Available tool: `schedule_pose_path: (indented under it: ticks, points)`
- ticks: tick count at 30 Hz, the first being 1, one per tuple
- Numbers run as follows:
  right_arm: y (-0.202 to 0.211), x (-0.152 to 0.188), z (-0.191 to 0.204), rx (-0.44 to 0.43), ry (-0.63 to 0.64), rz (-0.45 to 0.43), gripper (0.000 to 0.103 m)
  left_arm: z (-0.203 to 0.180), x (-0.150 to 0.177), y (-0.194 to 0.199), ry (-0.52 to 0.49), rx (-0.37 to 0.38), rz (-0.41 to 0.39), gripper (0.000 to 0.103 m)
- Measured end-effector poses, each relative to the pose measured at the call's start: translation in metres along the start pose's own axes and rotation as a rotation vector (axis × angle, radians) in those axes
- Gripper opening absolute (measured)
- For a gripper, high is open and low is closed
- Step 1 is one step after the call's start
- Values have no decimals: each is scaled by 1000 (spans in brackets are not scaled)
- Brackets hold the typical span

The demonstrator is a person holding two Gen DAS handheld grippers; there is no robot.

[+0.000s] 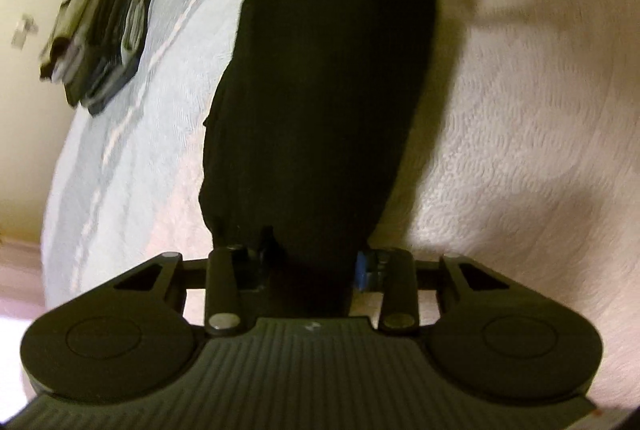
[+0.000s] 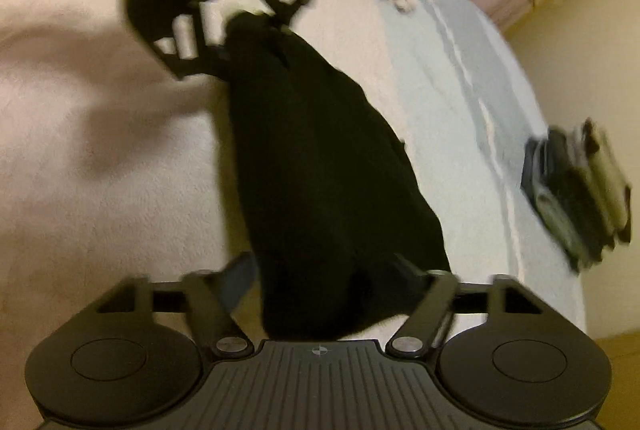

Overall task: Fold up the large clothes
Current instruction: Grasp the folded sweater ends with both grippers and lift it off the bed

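The black garment [image 1: 320,102] hangs stretched between the two claws above the bed [image 1: 520,150], which carries a white textured cover with a pale blue striped section.

Left claw [image 1: 312,266] — pressed onto one end of the garment; cloth fills the gap between its fingers.

Right claw [image 2: 336,294] — pinching the opposite end; the fabric bunches between its fingers and hides the pads.

In the right wrist view the left claw [image 2: 224,30] appears at the far end of the garment. A stack of folded clothes [image 1: 96,38] lies at the bed's edge, well apart from the garment. Both views are motion-blurred.
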State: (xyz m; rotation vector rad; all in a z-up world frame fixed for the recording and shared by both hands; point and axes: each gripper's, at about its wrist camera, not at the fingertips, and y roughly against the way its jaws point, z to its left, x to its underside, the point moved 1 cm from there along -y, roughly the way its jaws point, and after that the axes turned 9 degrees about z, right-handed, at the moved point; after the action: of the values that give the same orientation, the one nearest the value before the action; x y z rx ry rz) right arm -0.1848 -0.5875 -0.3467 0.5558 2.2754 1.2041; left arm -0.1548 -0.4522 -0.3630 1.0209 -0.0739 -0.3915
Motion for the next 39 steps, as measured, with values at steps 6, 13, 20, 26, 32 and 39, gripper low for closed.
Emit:
schedule_pose_path:
  ticks: [6, 13, 20, 26, 32, 39]
  points:
    - [-54, -5, 31, 193, 206, 39, 78, 16, -3, 11, 102, 82, 0, 31]
    - [-29, 2, -13, 133, 223, 71, 31, 20, -10, 41, 174, 154, 6, 30]
    - [61, 5, -62, -46, 259, 77, 30, 20, -34, 120, 243, 306, -2, 29]
    - [120, 21, -88, -162, 309, 83, 30, 29, -61, 175, 311, 376, -14, 29]
    - [155, 49, -131, -156, 343, 26, 29, 51, -109, 213, 351, 342, -6, 28]
    - [157, 109, -224, -158, 353, -55, 29, 91, -208, 223, 398, 312, 29, 28]
